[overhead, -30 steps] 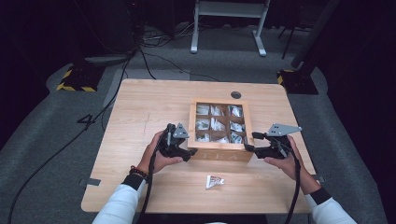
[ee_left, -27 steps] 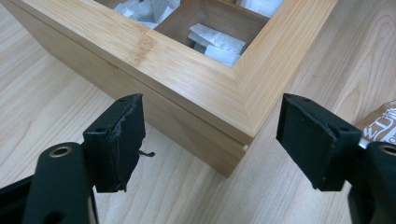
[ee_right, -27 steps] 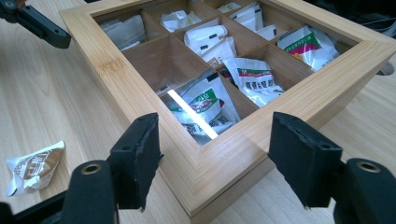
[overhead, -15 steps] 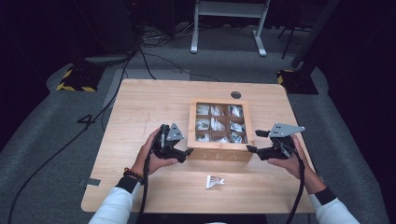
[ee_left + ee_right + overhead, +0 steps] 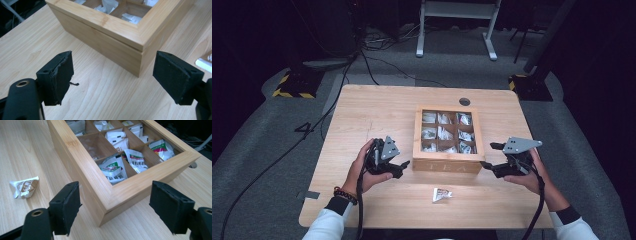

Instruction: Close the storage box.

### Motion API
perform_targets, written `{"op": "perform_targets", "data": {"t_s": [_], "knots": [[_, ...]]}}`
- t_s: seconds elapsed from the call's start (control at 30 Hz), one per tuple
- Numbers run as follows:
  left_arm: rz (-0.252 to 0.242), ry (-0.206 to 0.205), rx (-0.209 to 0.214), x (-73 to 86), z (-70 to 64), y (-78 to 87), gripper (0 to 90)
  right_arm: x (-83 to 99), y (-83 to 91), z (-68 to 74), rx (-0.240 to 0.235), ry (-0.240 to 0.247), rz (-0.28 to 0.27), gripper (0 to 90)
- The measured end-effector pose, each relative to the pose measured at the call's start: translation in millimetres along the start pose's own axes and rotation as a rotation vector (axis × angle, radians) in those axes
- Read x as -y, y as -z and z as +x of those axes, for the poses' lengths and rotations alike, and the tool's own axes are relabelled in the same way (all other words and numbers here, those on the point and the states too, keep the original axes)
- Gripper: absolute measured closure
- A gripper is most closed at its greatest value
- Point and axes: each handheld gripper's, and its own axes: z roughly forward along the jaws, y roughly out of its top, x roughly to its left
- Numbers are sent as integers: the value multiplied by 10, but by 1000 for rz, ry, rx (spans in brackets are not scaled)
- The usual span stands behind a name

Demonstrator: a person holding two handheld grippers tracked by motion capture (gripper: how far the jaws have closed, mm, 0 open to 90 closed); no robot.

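Both grippers stood with their jaws wide apart and nothing between them, one at each near corner of a wooden tea box (image 5: 447, 161). They rested over a pale wooden table (image 5: 377, 110), the largest thing in sight, with dark grey floor around it. The box sat right of the table's middle, its lid shut, with paper packets (image 5: 113, 168) lying in the compartments beneath the framed top. From the left gripper view, the box's near corner (image 5: 140, 53) lay ahead between the two black pads, apart from both. From the right gripper view, the other near corner (image 5: 110, 205) sat between that gripper's pads, close but not touching. The left gripper (image 5: 401, 169) was held just beside the box's left side; the right gripper (image 5: 490, 156) was near its right side. Smallest, a crumpled packet (image 5: 441, 194) lay loose on the table in front of the box.
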Motion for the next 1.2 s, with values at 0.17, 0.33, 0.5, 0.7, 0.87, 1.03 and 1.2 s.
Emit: {"op": "perform_targets", "data": {"t_s": [0.17, 0.33, 0.5, 0.7, 0.87, 1.03, 1.2], "knots": [[12, -10, -33, 71, -11, 90, 174, 67, 80, -13, 20, -14, 3, 248], [30, -14, -63, 167, -6, 149, 174, 157, 154, -33, 48, -21, 8, 255], [53, -18, -92, 259, -7, 199, 174, 282, 226, -70, 79, -46, 11, 254], [79, -25, -117, 341, 0, 252, 174, 431, 268, -106, 106, -62, 27, 253], [87, -13, -121, 448, -5, 279, 173, 550, 301, -123, 135, -83, 31, 245], [112, 9, -127, 577, 1, 295, 173, 714, 336, -153, 157, -118, 46, 240], [142, 33, -125, 733, 41, 309, 173, 864, 348, -163, 159, -143, 60, 240]]}}
